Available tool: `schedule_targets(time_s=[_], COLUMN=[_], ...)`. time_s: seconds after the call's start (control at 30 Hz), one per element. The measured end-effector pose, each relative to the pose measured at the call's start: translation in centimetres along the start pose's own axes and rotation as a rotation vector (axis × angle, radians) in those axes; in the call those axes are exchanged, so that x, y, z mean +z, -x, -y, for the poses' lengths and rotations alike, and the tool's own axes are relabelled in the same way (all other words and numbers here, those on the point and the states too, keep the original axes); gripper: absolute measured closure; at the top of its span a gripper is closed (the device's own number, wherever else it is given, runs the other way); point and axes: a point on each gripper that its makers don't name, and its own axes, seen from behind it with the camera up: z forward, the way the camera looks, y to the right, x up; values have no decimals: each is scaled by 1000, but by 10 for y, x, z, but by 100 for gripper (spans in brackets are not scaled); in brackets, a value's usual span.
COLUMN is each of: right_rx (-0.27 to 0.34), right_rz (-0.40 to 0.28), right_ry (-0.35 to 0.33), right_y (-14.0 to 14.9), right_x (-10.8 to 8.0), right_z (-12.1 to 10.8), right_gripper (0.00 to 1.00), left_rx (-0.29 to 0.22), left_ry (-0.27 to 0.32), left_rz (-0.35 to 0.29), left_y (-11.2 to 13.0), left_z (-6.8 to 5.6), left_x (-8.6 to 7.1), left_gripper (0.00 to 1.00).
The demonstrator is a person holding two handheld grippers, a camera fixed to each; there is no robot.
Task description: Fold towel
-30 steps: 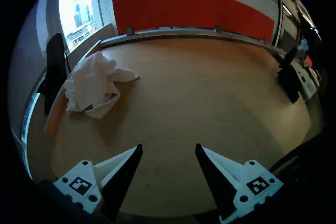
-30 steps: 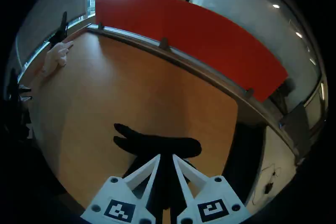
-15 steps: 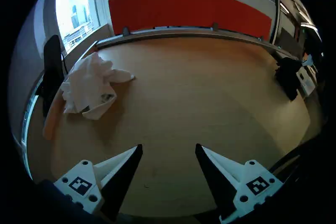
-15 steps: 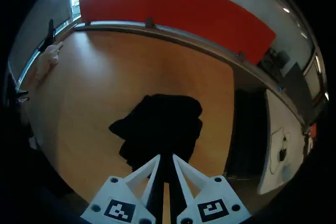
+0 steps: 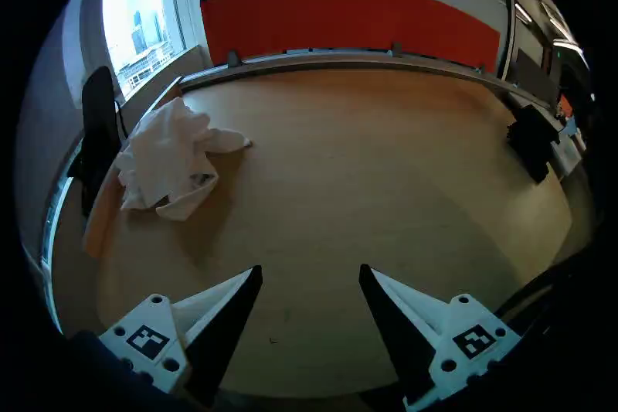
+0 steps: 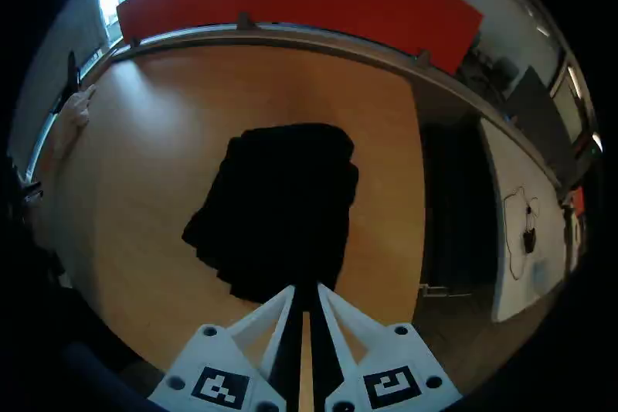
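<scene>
Left claw (image 5: 309, 277) apart above the light wooden tabletop (image 5: 348, 172). Crumpled white towel (image 5: 171, 153) lies far left, near the edge. Right claw (image 6: 307, 292) together, pinching the near edge of a black cloth towel (image 6: 278, 203) stretching ahead over the tabletop.

White tapering fingers (image 5: 202, 308), black inner faces, square black-and-white markers (image 5: 147, 340)

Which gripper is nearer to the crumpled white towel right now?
Left. The white towel lies ahead and left of the open left gripper. From the right gripper, shut on a black cloth, it sits far off at the table's left edge.
</scene>
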Motion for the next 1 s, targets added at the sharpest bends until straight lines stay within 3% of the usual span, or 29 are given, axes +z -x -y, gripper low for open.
schedule_targets(time_s=[0.5,0.83,1.0], right_rx=[39,52,59], right_rz=[62,67,57], right_ry=[18,29,29], right_y=[31,34,33], right_x=[15,21,22], right_z=[-9,-11,-8], right_gripper=[95,95,90], left_rx=[6,16,17], left_ry=[-10,-12,-7], left_rz=[-7,-6,-6], left_y=[-3,-5,-6], left_z=[2,3,1], left_x=[-3,-2,0], left_gripper=[7,7,7])
